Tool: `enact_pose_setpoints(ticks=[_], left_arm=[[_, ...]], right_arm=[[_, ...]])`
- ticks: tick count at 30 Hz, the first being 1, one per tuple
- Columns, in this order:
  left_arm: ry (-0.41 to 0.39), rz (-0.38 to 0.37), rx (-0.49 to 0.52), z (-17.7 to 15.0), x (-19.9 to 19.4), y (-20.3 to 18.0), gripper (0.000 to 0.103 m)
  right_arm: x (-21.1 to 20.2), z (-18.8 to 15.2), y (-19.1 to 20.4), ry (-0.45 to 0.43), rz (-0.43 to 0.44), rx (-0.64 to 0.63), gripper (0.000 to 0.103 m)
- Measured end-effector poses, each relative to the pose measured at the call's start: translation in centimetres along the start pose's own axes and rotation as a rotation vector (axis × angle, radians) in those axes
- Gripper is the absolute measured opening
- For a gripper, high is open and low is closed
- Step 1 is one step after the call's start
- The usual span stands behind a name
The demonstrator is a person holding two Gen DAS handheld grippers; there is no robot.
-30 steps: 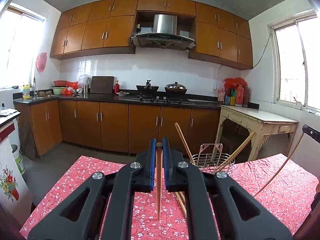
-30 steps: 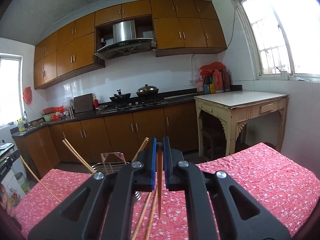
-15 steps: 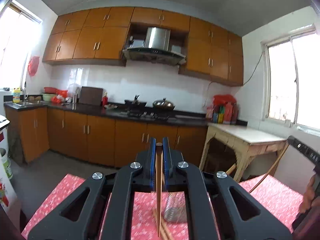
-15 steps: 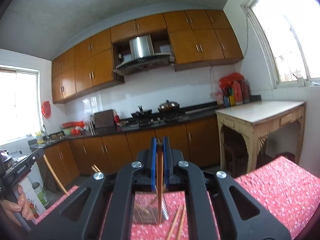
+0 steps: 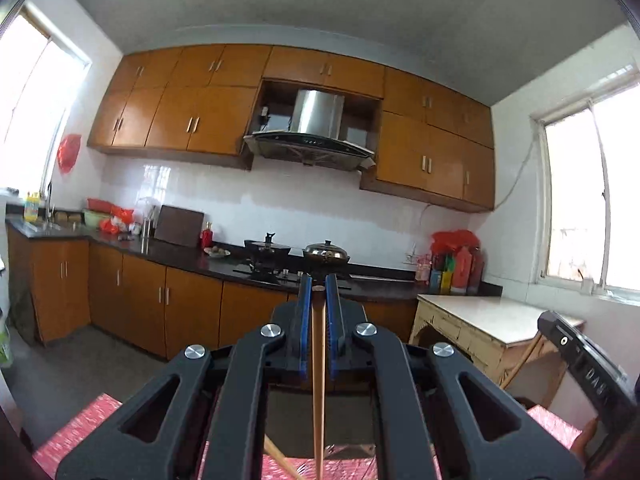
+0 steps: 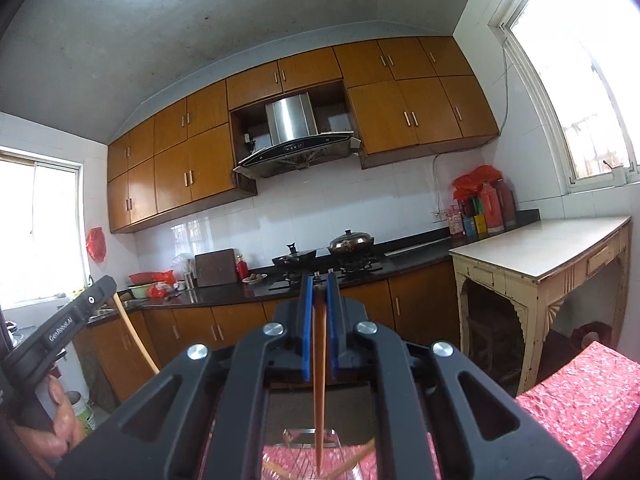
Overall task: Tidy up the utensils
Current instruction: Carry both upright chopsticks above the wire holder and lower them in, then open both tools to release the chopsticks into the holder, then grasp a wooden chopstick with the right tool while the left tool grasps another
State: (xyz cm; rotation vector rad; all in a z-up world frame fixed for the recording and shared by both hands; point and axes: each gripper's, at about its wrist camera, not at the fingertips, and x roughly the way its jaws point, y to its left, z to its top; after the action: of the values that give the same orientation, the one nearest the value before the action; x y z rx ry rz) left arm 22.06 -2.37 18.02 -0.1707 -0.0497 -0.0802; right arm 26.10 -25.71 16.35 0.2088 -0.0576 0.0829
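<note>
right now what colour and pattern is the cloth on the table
Red-pink with a small white floral print; the tablecloth shows best in the right wrist view.

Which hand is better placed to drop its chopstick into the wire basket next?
Right, probably: its chopstick hangs over the basket. In the left view the basket barely shows beneath the left chopstick.

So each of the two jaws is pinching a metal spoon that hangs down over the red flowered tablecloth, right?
Not spoons. Each gripper is shut on a wooden chopstick: the left gripper on one chopstick in the left wrist view, the right gripper on another in the right wrist view. The rest holds: both hang down over the red flowered tablecloth.
</note>
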Motion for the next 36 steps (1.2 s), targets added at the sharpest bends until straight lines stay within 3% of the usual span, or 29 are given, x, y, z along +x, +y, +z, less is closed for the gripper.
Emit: enact_pose_setpoints(ticks=[3,7,18,20,22,23,26,31,36], left_arm=[[-0.008,0.025,-0.01,-1.0,1.7,-0.1,0.007],[0.045,0.04,-0.02,-3.6,4.1,0.3,0.007],[0.22,0.062,-0.022,-8.1,7.7,1.8,0.007],[0.253,0.064,-0.021,-8.3,7.8,2.1,0.007],[0.268,0.068,-0.017,-8.3,7.5,2.5,0.008],[0.279,0.07,-0.011,-8.2,7.2,2.7,0.012],[0.285,0.088,0.009,-7.8,6.1,3.3,0.043],[0.282,0.093,0.05,-7.4,3.2,4.4,0.049],[0.3,0.083,0.062,-8.3,0.1,5.8,0.067]], right_arm=[[2.1,-0.9,0.4,-0.01,-0.023,-0.022,0.008],[4.6,-3.3,0.0,0.035,-0.024,-0.007,0.008],[9.6,-9.8,-2.0,0.241,-0.04,0.048,0.009],[9.6,-10.1,-2.4,0.261,-0.06,0.047,0.014],[9.0,-10.1,-3.0,0.258,-0.088,0.042,0.028],[8.7,-10.0,-3.2,0.258,-0.096,0.04,0.03],[7.3,-9.6,-4.1,0.26,-0.118,0.032,0.035],[4.3,-9.6,-5.5,0.281,-0.159,0.012,0.038],[1.5,-11.5,-7.5,0.35,-0.196,0.016,0.04]])
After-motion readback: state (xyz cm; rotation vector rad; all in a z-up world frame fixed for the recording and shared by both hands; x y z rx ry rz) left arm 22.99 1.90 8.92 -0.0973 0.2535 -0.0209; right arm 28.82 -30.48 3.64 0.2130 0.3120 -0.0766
